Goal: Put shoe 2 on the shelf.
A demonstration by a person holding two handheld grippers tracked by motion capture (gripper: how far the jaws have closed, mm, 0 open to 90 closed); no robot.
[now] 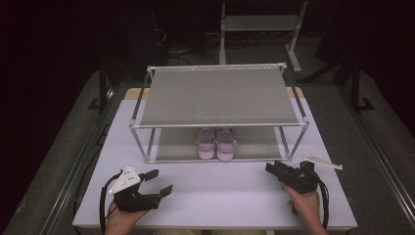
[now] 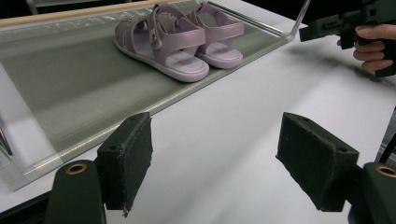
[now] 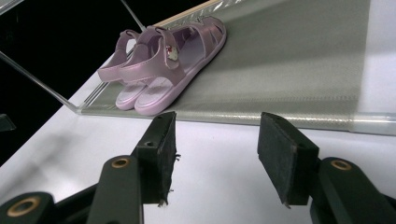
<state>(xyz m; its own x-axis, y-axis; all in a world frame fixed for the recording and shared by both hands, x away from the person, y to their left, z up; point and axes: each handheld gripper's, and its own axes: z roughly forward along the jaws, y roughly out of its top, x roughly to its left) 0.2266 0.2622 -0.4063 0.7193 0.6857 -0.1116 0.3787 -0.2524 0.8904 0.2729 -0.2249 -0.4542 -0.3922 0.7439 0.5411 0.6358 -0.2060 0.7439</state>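
Plainly, what matters here is how the pair of lilac sandals (image 1: pixel 216 143) lies relative to the two tools. The sandals sit side by side, touching, on the lower shelf (image 1: pixel 254 143) of the two-tier rack (image 1: pixel 218 95), at the shelf's front edge and about midway along it, heels toward the person and toes toward the back, so their long axis runs from the front to the back of the tabletop (image 1: pixel 220 186). The right tool (image 1: pixel 274 169) is near the rack's front right corner post, jaws aimed up and leftward at the shelf; in the right gripper view its jaws stand moderately apart with nothing between them, and the sandals (image 3: pixel 161 67) lie ahead and off to the left of its line. The left tool (image 1: pixel 160 182) hovers near the front left part of the tabletop, jaws wide apart and empty; from its own view the sandals (image 2: pixel 180 39) lie ahead and above the gap between the jaws. Both stand at roughly like distance from the pair, though the right one seems the more closely lined up with the shelf's front edge. I judge that a reach from either side would meet the heel end first, and the top shelf overhangs, so the approach must come in low and level.
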